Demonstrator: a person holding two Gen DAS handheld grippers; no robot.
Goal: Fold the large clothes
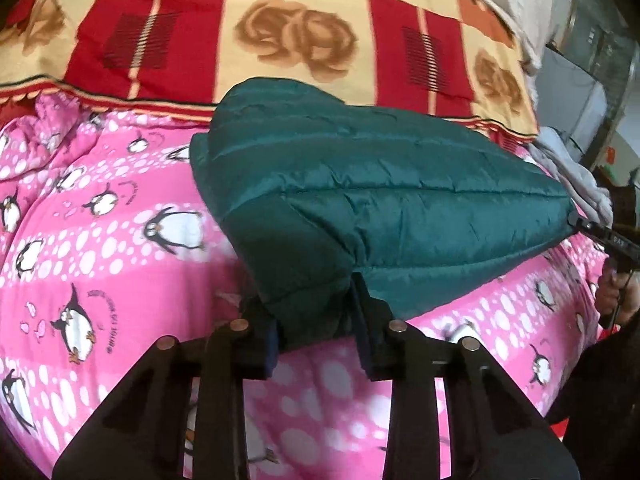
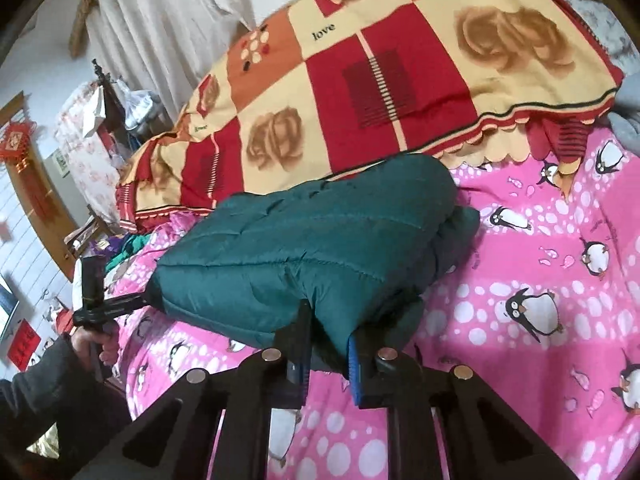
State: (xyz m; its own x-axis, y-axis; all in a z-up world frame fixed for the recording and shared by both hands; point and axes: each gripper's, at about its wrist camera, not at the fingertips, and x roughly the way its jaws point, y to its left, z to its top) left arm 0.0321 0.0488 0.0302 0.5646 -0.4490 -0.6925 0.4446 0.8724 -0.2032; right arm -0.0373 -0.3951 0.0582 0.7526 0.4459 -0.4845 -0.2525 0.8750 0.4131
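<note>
Left wrist view: looking forward along the left gripper, close over the green padded jacket, facing the red checked blanket.
Right wrist view: looking along the right gripper, equally close, facing the same blanket with the room wall to its left.
Shared: both are showing the jacket, the pink penguin quilt and the blanket.
Cross-sight: each view is catching the other gripper at the jacket's far corner.
</note>
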